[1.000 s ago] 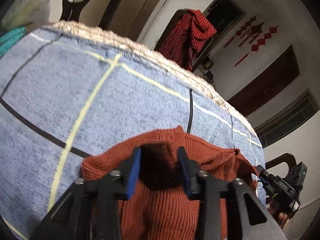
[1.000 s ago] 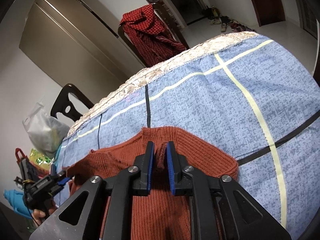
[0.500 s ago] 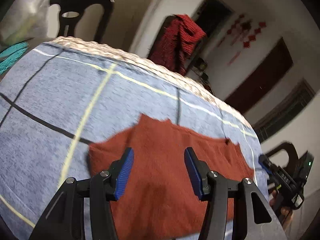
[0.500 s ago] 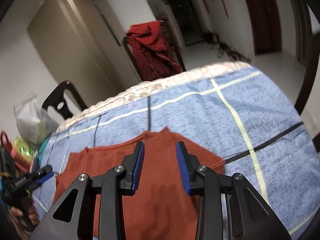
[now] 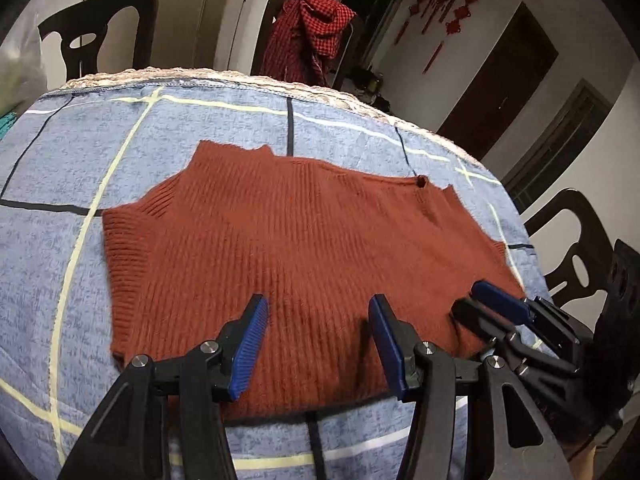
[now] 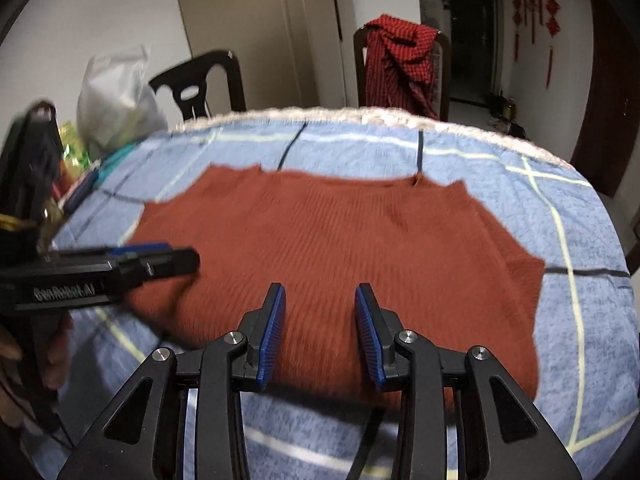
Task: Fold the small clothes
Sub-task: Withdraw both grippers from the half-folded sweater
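Sweater (image 5: 304,248): one; chairs: three; hand-held grippers: two.

- My left claw (image 5: 318,340) pointed steeply downward, its blue pads (image 5: 248,350) standing well apart with nothing pinched between them.
- My right claw (image 6: 320,334) tilted down likewise; its jaws had just been opening, and nothing was gripped between its pads (image 6: 273,334).
- The two claws sat near each other, side by side.
- My fingers (image 6: 12,364) wrapped around the left handle.
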Motion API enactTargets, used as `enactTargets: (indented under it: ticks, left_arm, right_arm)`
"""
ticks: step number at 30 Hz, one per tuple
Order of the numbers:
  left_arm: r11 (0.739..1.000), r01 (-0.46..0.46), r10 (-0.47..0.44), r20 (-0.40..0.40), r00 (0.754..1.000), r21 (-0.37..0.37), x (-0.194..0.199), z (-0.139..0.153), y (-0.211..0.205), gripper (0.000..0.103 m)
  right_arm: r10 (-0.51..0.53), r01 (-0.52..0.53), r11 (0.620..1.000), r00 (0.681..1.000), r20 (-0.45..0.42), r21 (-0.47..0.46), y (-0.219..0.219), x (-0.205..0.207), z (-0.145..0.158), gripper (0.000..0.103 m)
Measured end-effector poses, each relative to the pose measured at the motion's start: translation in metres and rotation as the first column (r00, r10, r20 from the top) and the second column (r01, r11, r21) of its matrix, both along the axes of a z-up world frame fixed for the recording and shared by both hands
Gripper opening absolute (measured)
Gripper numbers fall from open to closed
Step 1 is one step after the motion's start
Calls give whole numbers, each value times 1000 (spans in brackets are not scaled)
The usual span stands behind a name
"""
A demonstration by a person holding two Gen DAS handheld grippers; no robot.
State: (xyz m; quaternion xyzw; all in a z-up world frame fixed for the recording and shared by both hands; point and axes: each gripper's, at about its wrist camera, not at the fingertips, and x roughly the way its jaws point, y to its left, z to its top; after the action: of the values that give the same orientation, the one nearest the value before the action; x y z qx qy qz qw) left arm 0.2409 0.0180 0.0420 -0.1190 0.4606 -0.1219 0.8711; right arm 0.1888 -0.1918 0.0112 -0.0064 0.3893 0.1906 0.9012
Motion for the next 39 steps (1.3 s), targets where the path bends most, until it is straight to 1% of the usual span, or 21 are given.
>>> enactTargets:
  ticks: [4, 6, 8, 11, 12, 14, 17, 19, 20, 21, 24, 26, 28, 29, 31, 33, 35, 36, 39]
  left_arm:
    - [1000, -6, 7, -20, 1000, 3, 0, -3, 7, 55]
    - [1000, -3, 4, -27, 1000, 4, -1, -4, 10, 55]
    - [1000, 4, -4, -34, 999, 5, -2, -5, 11, 55]
    - [1000, 5, -5, -31, 1000, 11, -7, -5, 15, 55]
    - [1000, 4, -4, -31, 1000, 8, -8, -6, 16, 55]
    - [1000, 0, 0, -33, 999, 2, -10, -7, 20, 55]
    - [1000, 8, -8, -34, 999, -2, -13, -7, 23, 55]
    - [1000, 14, -14, -36, 999, -12, -15, -7, 27, 55]
    - [1000, 14, -14, -37, 999, -18, -15, -7, 29, 55]
    - [1000, 10, -11, -39, 999, -20, -16, -6, 32, 55]
    - [999, 20, -21, -41, 999, -32, -18, -6, 38, 55]
    - [999, 22, -23, -42, 999, -33, -19, -6, 40, 55]
    - [999, 16, -17, -41, 999, -37, -21, -5, 44, 55]
    - [999, 14, -16, -41, 999, -39, -22, -4, 46, 55]
    - [999, 9, -11, -40, 999, -50, -25, -2, 52, 55]
    - [998, 6, -8, -44, 999, -61, -27, 0, 60, 55]
    - [997, 4, -7, -43, 999, -76, -29, 3, 69, 55]
    - [997, -5, 2, -40, 999, -76, -31, 5, 74, 55]
    - [999, -41, 41, -19, 999, -24, -32, 11, 86, 57]
  right_arm:
    - [8, -9, 998, 1000, -8, -68, 3, -2, -15, 39]
    - [10, -10, 997, 1000, 5, -79, 2, -5, -16, 40]
    - [4, -5, 996, 1000, -3, -91, 2, -5, -14, 41]
    - [-4, 4, 997, 1000, 6, -72, 4, -9, -6, 41]
    - [6, -5, 999, 1000, 13, -53, 7, -10, -1, 42]
    - [21, -20, 999, 1000, 20, -44, 15, -10, 1, 43]
    - [68, -68, 995, 998, -10, -69, 29, -9, -8, 43]
    - [67, -68, 992, 998, -16, -110, 31, -8, -16, 43]
    - [69, -69, 991, 998, -9, -115, 29, -9, -17, 43]
    - [77, -75, 990, 997, 6, -116, 26, -13, -17, 43]
    - [66, -64, 985, 998, 4, -161, 21, -18, -15, 43]
    - [57, -54, 984, 998, 12, -172, 20, -21, -10, 43]
    - [55, -48, 986, 998, 40, -159, 20, -24, -3, 44]
    - [56, -50, 987, 998, 40, -151, 20, -24, -3, 44]
    - [55, -55, 988, 998, 2, -142, 22, -20, -7, 44]
    - [35, -39, 988, 999, -31, -152, 23, -17, -13, 44]
    - [38, -42, 985, 999, -26, -168, 25, -20, -12, 45]
    - [46, -48, 984, 999, -19, -174, 27, -22, -10, 45]
    - [67, -65, 985, 998, 9, -160, 33, -28, 1, 45]
